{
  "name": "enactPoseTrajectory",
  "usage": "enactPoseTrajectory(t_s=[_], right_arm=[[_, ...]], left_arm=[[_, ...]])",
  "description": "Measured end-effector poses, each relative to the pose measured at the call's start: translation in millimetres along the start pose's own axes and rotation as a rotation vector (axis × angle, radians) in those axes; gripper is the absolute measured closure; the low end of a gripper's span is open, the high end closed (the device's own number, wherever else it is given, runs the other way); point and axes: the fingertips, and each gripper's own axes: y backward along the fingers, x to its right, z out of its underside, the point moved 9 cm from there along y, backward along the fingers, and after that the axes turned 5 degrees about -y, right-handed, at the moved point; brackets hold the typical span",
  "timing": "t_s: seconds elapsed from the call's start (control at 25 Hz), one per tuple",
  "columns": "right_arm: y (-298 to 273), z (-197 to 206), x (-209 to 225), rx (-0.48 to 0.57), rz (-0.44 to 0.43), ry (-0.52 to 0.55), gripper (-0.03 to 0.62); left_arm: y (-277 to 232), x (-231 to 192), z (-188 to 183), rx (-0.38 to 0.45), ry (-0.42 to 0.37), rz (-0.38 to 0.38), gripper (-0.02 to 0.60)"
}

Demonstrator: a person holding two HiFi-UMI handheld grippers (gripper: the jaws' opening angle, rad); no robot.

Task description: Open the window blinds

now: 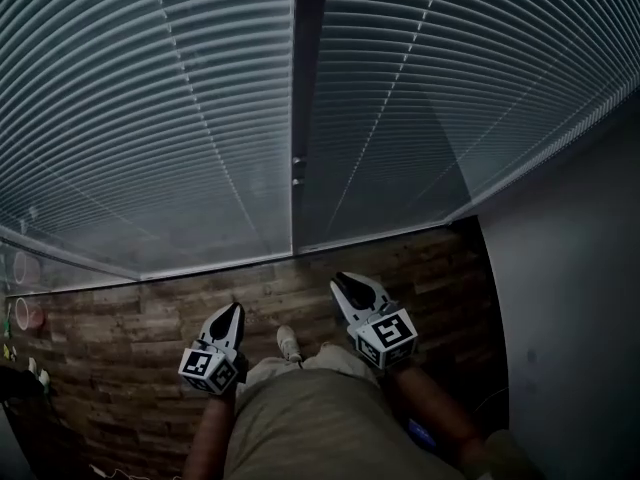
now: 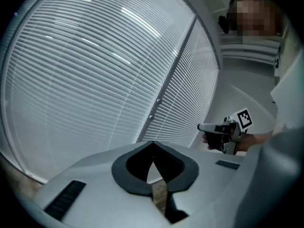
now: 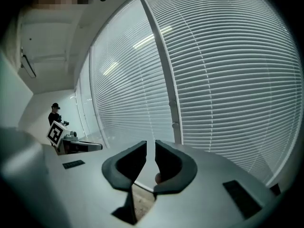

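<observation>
In the head view, both tools are held low in front of the person's waist, noses aimed forward. This is judged a waiting posture, since nothing on the window has been reached yet.

The left gripper [image 1: 236,310] is seen in its own view with its jaw tips brought together and nothing between them. The right gripper [image 1: 345,284] is shown in its own view with the jaws only a narrow slit apart. That slit is empty, and neither pad is pressed on anything.

Below them a shoe [image 1: 289,344] is planted on the wood-plank floor [image 1: 130,328], which is squared to the window, presumably so that either blind can be reached.

Beyond the floor edge, the task's window blinds are hung as two panels, well apart from both grippers. They are the left blind [image 1: 150,118] and the right blind [image 1: 450,88], and they are divided by a dark window post [image 1: 300,78]. The slats are turned flat and shut, so the opening is judged not begun. No wand or pull cord can be made out. A plain wall [image 1: 570,298] is met at the right.
</observation>
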Motion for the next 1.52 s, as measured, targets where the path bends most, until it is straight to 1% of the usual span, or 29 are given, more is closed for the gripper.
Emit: enactPoseTrajectory(t_s=[0.08, 0.2, 0.36, 0.6, 0.76, 0.88, 0.96, 1.12, 1.28, 1.4, 1.52], right_arm=[[-4, 0, -3, 0.005, 0.011, -0.004, 0.539], [-11, 0, -9, 0.017, 0.026, -0.011, 0.537], [-12, 10, -17, 0.031, 0.035, -0.023, 0.537], [-13, 18, -19, 0.041, 0.040, -0.044, 0.537], [-6, 14, -12, 0.041, 0.038, -0.045, 0.538], [-5, 6, -6, 0.048, 0.016, -0.045, 0.537], [-6, -5, 2, 0.065, -0.002, -0.044, 0.537], [1, -17, 12, 0.075, -0.031, -0.044, 0.537], [2, -21, 19, 0.063, -0.067, -0.051, 0.537], [0, -29, 32, 0.063, -0.086, -0.051, 0.537], [2, -28, 34, 0.072, -0.107, -0.051, 0.538]], left_arm=[[-2, -7, -1, -0.006, -0.009, 0.016, 0.568], [-7, -13, -11, -0.001, -0.014, 0.043, 0.568], [-2, -18, -9, -0.006, -0.017, 0.057, 0.568], [2, -23, -10, -0.018, -0.016, 0.041, 0.568], [3, -21, -17, -0.023, 0.003, -0.020, 0.568], [2, -16, -28, 0.004, 0.002, -0.028, 0.568], [-7, -16, -28, 0.027, -0.001, -0.013, 0.568], [-20, -1, -34, 0.007, 0.022, -0.050, 0.568], [-27, 10, -40, -0.020, 0.016, -0.073, 0.568], [-41, 17, -52, -0.006, -0.013, -0.067, 0.568], [-40, 27, -60, 0.009, -0.036, -0.066, 0.568]])
